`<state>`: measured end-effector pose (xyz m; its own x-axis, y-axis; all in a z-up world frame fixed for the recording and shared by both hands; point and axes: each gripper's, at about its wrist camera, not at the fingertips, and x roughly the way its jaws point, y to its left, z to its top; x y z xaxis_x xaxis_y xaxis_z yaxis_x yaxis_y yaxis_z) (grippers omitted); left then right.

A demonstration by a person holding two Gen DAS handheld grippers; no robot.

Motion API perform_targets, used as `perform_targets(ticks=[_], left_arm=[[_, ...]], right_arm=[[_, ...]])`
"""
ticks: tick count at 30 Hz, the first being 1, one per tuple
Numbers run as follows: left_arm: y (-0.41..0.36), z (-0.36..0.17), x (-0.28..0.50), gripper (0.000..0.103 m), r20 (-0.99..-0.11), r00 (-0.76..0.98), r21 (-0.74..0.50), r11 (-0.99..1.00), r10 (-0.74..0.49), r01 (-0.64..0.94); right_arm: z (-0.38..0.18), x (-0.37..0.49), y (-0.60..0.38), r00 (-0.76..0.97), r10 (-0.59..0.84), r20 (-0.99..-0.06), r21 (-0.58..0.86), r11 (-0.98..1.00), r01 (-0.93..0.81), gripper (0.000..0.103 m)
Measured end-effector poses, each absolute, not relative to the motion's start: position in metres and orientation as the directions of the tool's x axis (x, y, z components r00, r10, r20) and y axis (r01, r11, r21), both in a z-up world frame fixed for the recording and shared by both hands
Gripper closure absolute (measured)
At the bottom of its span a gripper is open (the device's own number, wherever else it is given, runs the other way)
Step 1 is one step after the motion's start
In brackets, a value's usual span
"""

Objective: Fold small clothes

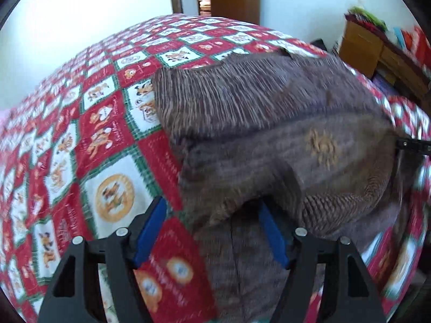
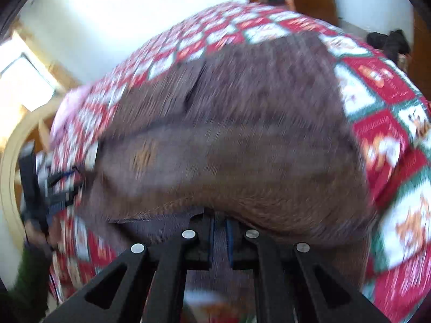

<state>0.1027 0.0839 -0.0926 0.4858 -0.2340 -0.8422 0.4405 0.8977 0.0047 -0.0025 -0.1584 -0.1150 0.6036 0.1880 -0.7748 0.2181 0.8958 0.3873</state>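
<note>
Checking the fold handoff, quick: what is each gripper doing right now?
Left gripper: open, brown knitted garment lying over one finger.
Right gripper: shut on the garment's edge.

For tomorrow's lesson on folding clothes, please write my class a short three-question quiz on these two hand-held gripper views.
1. True or false: the left hand-held gripper is clamped shut on the brown knitted garment.
2. What is the right hand-held gripper shut on?
A. the patchwork bedspread
B. the brown knitted garment
C. nothing
3. Fill in: the small motif on the garment is ______ in colour.

Key:
1. False; its blue fingers stand apart.
2. B
3. Orange
</note>
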Motion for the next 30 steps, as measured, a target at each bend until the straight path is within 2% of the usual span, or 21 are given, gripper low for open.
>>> perform_targets(ticks=[4,11,15,22,26,28,30], left_arm=[[0.098,-0.092,0.113,0.03,-0.839,0.446,-0.131,0.911,-0.312,0.391],[0.116,-0.086,0.106,0.03,-0.813,0.453,-0.158,0.888,-0.365,0.432],[0.104,-0.088,0.119,0.03,-0.805,0.459,-0.161,0.884,-0.375,0.439],[0.074,-0.089,0.115,0.031,-0.778,0.465,-0.173,0.856,-0.422,0.488],[0.079,-0.099,0.12,0.045,-0.79,0.439,-0.212,0.861,-0.429,0.462],[0.081,-0.104,0.119,0.064,-0.794,0.414,-0.24,0.856,-0.445,0.458],[0.079,-0.105,0.113,0.065,-0.791,0.429,-0.222,0.858,-0.436,0.463]], right_arm=[[-0.116,-0.008,-0.181,0.673,0.232,-0.702,0.539,0.791,0.289,0.096],[-0.113,-0.053,-0.164,0.663,0.173,-0.729,0.438,0.861,0.258,0.096],[-0.108,-0.069,-0.161,0.694,0.188,-0.695,0.466,0.853,0.236,0.096],[-0.1,-0.072,-0.154,0.699,0.191,-0.689,0.464,0.857,0.223,0.096],[-0.099,-0.076,-0.156,0.701,0.188,-0.688,0.463,0.857,0.224,0.096],[-0.1,-0.077,-0.158,0.702,0.185,-0.688,0.466,0.854,0.232,0.096],[-0.102,-0.077,-0.16,0.7,0.177,-0.691,0.467,0.849,0.246,0.096]])
